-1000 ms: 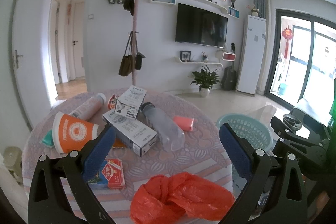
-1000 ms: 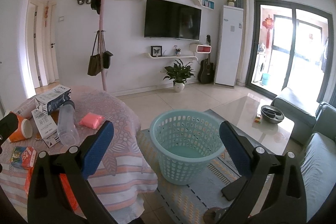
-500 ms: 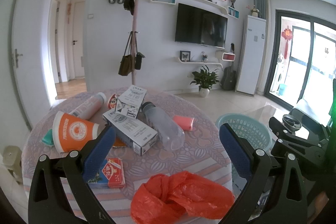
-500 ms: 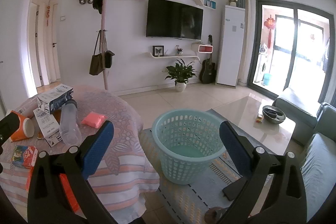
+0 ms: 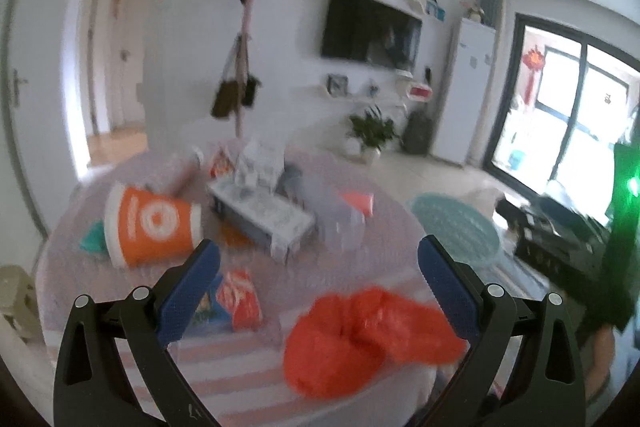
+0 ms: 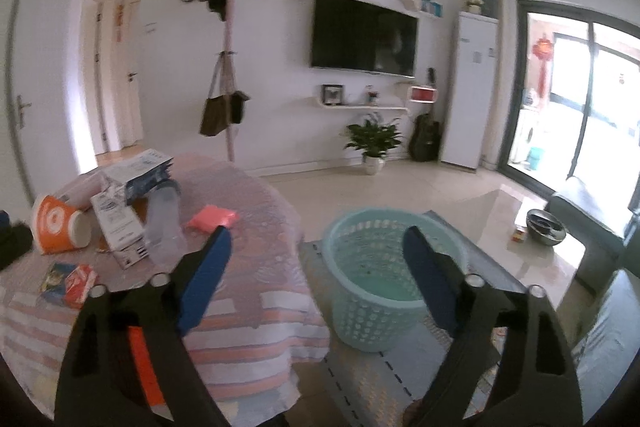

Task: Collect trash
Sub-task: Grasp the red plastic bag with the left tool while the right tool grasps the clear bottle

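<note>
Round tabletop (image 6: pixel 256 291) bearing scattered trash, with teal basket (image 6: pixel 376 291) on the floor beside it, orange cup (image 5: pixel 150 229) lying on its side and crumpled red bag (image 5: pixel 360 339) at the near edge; left tool (image 5: pixel 320 255) wide and empty, right tool (image 6: pixel 316 247) closing on nothing

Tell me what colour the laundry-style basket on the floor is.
Light teal basket, clearest in the right wrist view.
</note>
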Tool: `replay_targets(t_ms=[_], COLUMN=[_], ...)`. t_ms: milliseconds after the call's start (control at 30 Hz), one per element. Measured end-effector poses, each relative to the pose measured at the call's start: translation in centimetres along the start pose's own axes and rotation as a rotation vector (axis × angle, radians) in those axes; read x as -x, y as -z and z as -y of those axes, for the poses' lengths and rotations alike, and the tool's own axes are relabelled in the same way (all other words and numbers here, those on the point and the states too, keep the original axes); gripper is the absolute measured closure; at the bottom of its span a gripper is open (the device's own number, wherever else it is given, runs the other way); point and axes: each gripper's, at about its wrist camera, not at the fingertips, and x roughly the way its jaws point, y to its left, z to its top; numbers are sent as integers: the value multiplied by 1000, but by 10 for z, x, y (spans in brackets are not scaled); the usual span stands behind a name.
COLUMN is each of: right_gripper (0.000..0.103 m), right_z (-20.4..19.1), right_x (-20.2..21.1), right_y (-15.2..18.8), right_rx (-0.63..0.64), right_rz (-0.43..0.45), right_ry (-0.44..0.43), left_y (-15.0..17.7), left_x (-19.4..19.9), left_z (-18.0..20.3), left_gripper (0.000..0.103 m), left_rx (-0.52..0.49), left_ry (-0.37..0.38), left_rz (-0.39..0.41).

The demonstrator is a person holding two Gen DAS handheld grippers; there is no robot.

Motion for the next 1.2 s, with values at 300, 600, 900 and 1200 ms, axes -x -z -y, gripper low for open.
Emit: replay_targets(t_ms=[300, 600, 900, 1200], right_gripper=[34, 34, 34, 34], right_z=[-31, -57, -91, -117], right_x=[-17, -51, -104, -154], right_y=[-7, -18, -19, -27], right_rx=[46, 74, 123, 121], right_rz=[-29, -83, -187, -318], right_ry=[-223, -327, -362, -403], left_y=[38, 50, 55, 40], left_x=[-42, -73, -78, -70], left_z=[-4, 7, 13, -4], left_gripper=[7, 13, 52, 63], left_rx=[7, 13, -13, 6], left_ry=[92, 110, 150, 111], left_rz=[-222, -309, -330, -277])
